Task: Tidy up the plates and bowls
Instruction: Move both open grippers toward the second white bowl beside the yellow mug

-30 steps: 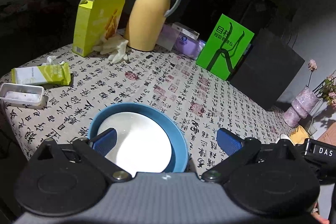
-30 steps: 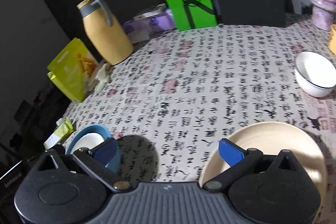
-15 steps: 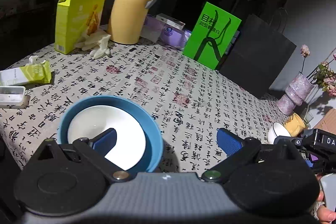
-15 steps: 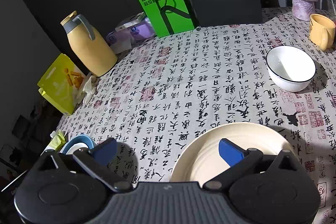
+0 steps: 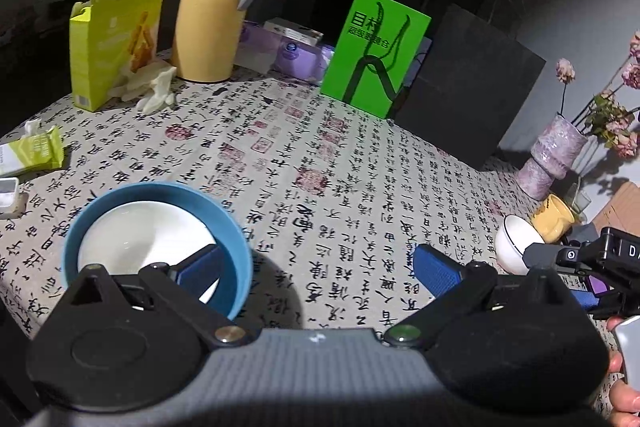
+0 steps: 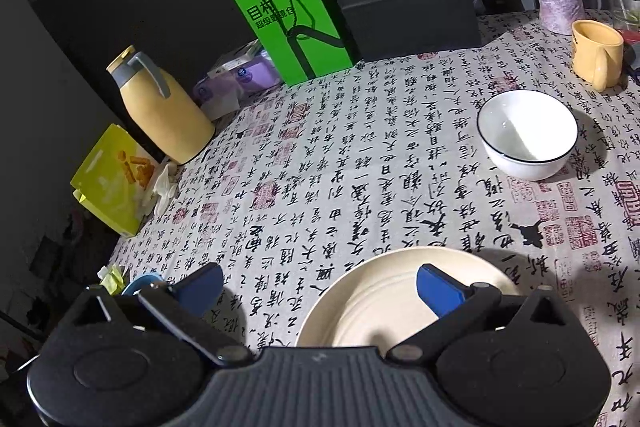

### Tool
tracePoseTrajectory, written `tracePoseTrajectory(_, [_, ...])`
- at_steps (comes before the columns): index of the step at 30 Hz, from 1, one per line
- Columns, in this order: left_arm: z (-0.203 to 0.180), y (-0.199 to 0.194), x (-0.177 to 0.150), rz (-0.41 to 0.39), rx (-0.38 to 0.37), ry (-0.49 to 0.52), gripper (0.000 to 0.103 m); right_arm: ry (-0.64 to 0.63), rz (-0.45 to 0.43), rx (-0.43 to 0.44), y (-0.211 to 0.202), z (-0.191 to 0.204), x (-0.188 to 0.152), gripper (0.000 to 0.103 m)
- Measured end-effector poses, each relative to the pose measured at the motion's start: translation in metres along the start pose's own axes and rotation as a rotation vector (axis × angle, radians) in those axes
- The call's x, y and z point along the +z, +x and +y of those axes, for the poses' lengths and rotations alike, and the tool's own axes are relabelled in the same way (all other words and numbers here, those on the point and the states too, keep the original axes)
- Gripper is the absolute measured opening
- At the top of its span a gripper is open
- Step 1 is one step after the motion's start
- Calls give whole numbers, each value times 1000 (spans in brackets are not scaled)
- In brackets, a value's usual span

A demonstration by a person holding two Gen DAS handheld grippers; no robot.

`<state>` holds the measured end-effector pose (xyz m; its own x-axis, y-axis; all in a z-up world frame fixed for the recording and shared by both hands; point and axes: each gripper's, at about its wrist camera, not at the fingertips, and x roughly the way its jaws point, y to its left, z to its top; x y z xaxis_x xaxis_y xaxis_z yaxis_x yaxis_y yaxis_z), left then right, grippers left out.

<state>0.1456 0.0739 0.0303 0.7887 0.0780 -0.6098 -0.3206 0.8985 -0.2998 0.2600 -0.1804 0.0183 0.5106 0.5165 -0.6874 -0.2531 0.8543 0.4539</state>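
On the calligraphy-print tablecloth [image 5: 320, 163], the blue bowl [image 5: 160, 247] sits well in front of the yellow thermos [image 5: 216, 11], and the left gripper [image 5: 316, 263] hangs over it with its jaws spread wide, holding nothing, its left finger above the bowl's white inside. Far to the right of the thermos, the right gripper [image 6: 320, 281] is likewise wide open and empty, its right finger over the cream plate [image 6: 384, 299]. Beyond the plate stands the white bowl [image 6: 528, 133], near the yellow mug [image 6: 596, 53].
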Motion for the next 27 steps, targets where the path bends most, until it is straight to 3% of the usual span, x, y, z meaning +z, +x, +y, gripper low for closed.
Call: tracePoseTrajectory(27, [-112, 46, -1, 40, -37, 154, 103, -4, -62, -1, -29, -75, 34, 103])
